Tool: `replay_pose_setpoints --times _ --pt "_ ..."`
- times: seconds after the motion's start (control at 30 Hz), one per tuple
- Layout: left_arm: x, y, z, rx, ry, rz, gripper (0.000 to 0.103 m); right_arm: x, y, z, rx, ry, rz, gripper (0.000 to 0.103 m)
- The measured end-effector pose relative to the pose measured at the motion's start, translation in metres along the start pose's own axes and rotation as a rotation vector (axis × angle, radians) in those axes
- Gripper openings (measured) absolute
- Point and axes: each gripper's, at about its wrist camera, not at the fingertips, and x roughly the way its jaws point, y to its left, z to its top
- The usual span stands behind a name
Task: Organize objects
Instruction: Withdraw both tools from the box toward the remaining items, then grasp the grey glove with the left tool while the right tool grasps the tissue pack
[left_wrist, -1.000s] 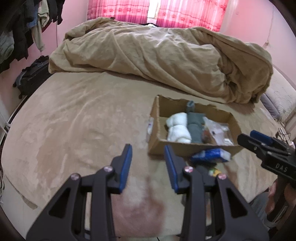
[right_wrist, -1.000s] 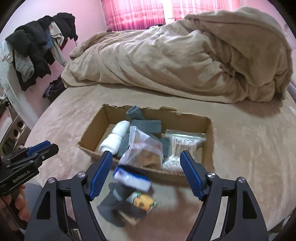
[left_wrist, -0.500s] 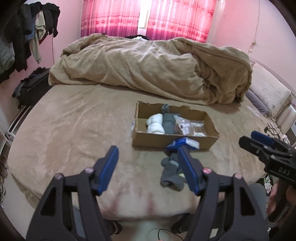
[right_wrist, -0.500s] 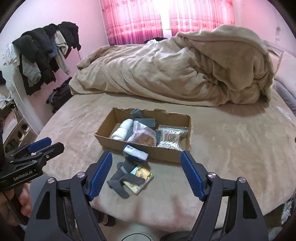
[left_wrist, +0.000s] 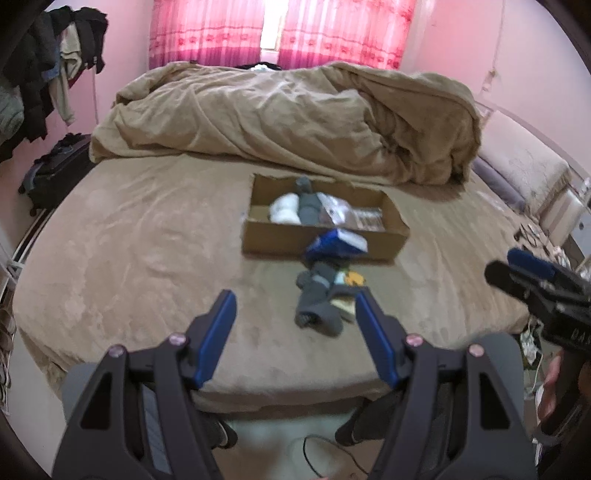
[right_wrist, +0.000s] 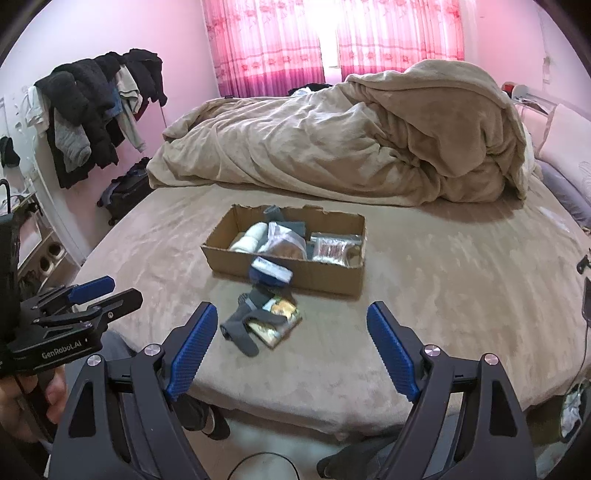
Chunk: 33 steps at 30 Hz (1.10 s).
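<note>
A cardboard box (left_wrist: 258, 242) (right_wrist: 334, 278) sits mid-bed. It holds white rolls (right_wrist: 248, 236), grey socks and clear plastic bags (right_wrist: 334, 248). A blue-and-white packet (left_wrist: 338, 245) (right_wrist: 269, 271) leans on its front wall. In front lie a grey sock (left_wrist: 316, 306) (right_wrist: 242, 325) and a flat picture packet (right_wrist: 277, 321). My left gripper (left_wrist: 295, 339) is open and empty, back over the bed's near edge. My right gripper (right_wrist: 291, 347) is open and empty, also near that edge.
A crumpled tan duvet (left_wrist: 295, 122) fills the far half of the bed. Clothes hang on a rack (right_wrist: 96, 110) at the left, with a dark suitcase (right_wrist: 125, 192) below. Pillows (left_wrist: 517, 166) lie at the right. The floor and a cable (right_wrist: 258, 465) show below the bed edge.
Both grippers have pulled back and up from the box; the whole bed edge and floor now show. The left jaws have opened wider. The objects have not moved.
</note>
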Motion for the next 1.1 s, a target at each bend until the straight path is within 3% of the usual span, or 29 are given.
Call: replay_pose_setpoints --times 0.17,0.37,0.87,1.1 --pt "0.019 -0.012 -0.026 0.032 0.059 -0.005 0.068 0.003 0.001 -0.018 0.001 0.010 0.004 0.086" --pt "0.042 -0.012 -0.039 0.040 0.065 0.010 0.068 0.027 0.002 -0.034 -0.001 0.057 0.015 0.086" --pt "0.134 -0.001 -0.037 0.085 0.127 0.006 0.068 0.098 -0.011 -0.057 0.028 0.163 0.032 0.086" --pt "0.173 0.001 -0.031 0.099 0.162 -0.043 0.068 0.132 -0.014 -0.059 0.026 0.206 0.044 0.086"
